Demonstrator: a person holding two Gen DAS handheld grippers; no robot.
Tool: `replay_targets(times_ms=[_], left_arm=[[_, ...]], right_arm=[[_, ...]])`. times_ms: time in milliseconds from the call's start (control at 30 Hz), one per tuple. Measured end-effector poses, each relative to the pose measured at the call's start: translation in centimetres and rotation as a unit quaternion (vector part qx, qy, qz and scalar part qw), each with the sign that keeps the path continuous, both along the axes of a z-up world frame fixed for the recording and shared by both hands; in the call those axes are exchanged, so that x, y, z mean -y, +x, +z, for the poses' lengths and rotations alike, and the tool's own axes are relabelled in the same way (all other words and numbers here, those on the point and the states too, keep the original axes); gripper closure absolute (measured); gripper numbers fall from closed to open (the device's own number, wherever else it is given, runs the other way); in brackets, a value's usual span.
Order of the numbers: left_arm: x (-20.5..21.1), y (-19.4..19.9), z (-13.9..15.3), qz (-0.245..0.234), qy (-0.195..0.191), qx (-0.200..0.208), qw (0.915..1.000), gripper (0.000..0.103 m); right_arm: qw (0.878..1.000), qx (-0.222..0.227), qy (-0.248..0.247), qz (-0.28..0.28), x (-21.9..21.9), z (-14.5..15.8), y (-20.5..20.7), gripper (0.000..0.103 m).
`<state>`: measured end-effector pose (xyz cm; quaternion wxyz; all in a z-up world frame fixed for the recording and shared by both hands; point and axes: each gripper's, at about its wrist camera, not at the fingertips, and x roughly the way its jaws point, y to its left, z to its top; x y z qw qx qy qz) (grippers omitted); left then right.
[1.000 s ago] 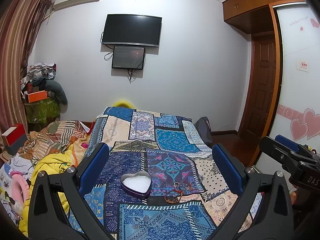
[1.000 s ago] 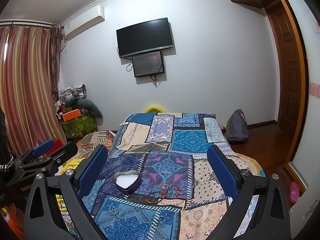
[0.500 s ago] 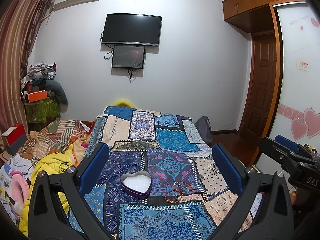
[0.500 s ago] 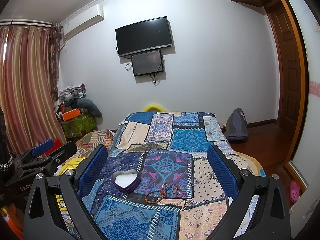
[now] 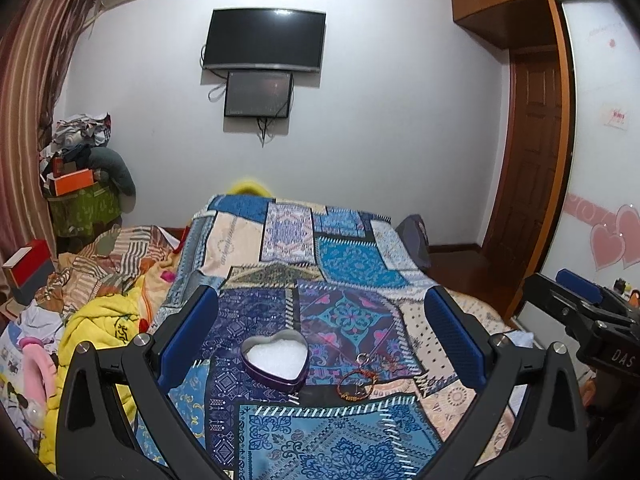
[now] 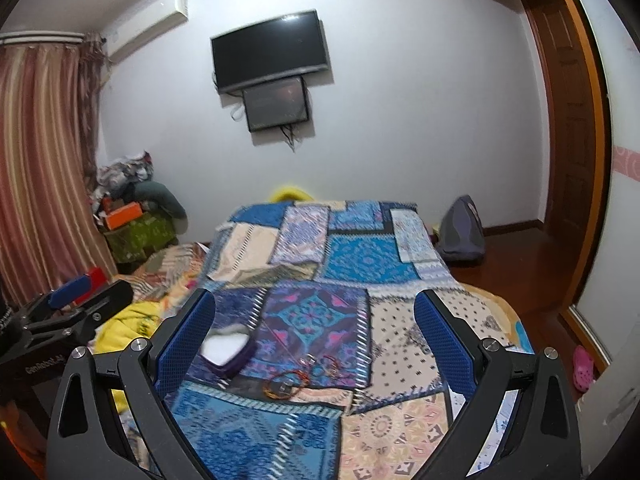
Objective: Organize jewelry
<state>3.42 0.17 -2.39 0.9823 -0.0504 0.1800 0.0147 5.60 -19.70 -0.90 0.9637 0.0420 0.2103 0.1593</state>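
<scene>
The left gripper (image 5: 320,332) hangs above a patchwork bedspread (image 5: 348,264), its blue-padded fingers (image 5: 190,330) spread wide with nothing between them. In the lower centre of the left wrist view an open heart-shaped tin (image 5: 276,360) with a white lining sits on the spread. Just right of it lie a beaded bracelet (image 5: 356,384) and a small silver ring (image 5: 363,358), with thin reddish cords beside them; the finer pieces are too small to tell apart.

The right gripper (image 6: 312,340) is likewise wide open and empty. In its view the tin (image 6: 228,350) shows blurred at lower left, close to the left finger pad, and the bracelet (image 6: 284,388) lies at lower centre. A wall-mounted television (image 6: 270,50) fills the upper centre, and striped curtains (image 6: 40,160) run down the left edge.
</scene>
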Motion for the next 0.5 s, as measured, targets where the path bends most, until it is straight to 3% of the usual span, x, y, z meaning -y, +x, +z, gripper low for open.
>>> replay_targets(times_ms=[200,400,500], left_arm=[[-0.2,3.7,-3.3,-0.004,-0.002,-0.066,0.9978,0.0],[-0.1,7.5,-8.5,-0.028,-0.02,-0.149,0.9882,0.0],[0.1,9.0,-11.1,-0.04,-0.032,-0.188,0.9808,0.008]], right_arm=[[0.998,-0.051,-0.02,-0.016,0.9,-3.0,2.6,0.004],[0.993,-0.105,-0.044,-0.004,1.0,-6.0,4.8,0.004],[0.991,-0.126,-0.047,0.002,1.1,-7.2,5.5,0.004]])
